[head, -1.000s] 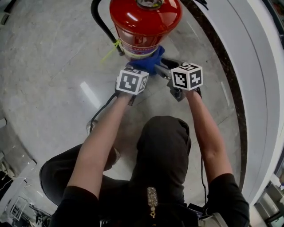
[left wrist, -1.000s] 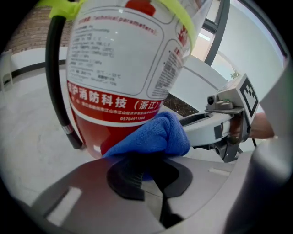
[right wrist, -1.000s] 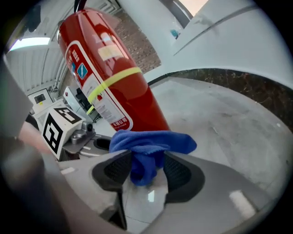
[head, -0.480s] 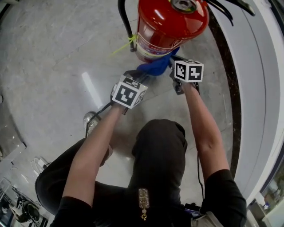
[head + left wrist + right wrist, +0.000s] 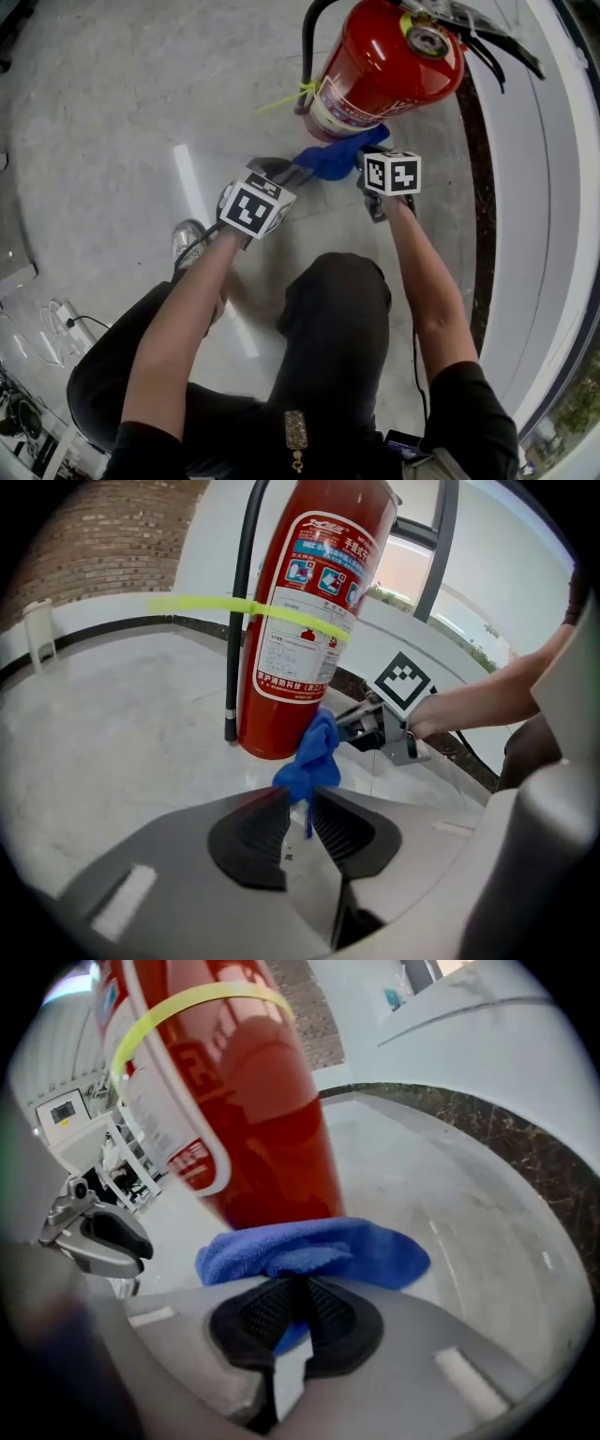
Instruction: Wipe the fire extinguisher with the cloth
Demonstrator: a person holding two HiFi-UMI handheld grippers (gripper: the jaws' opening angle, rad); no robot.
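Note:
The red fire extinguisher [image 5: 384, 75] stands on the pale stone floor, leaning in the head view. A blue cloth [image 5: 337, 155] lies against its base. My right gripper [image 5: 298, 1297] is shut on the near edge of the cloth [image 5: 319, 1251], just below the red cylinder [image 5: 272, 1119]. My left gripper [image 5: 300, 803] sits a little back to the left; its jaws have just been closing. A gap still shows between its pads, with only a thin hanging end of the cloth [image 5: 314, 757] in it. The right gripper [image 5: 361, 726] shows beside the cylinder [image 5: 309, 611].
A black hose [image 5: 309, 56] and a yellow tie [image 5: 286, 98] hang at the extinguisher's left side. A dark stone strip [image 5: 473, 187] and a white curved wall run along the right. The person's knee [image 5: 337, 300] and shoe [image 5: 187, 239] are close below the grippers.
The right gripper has shut on the cloth. The left gripper has loosened its hold and drawn back to the left. The extinguisher now sits further right in the head view.

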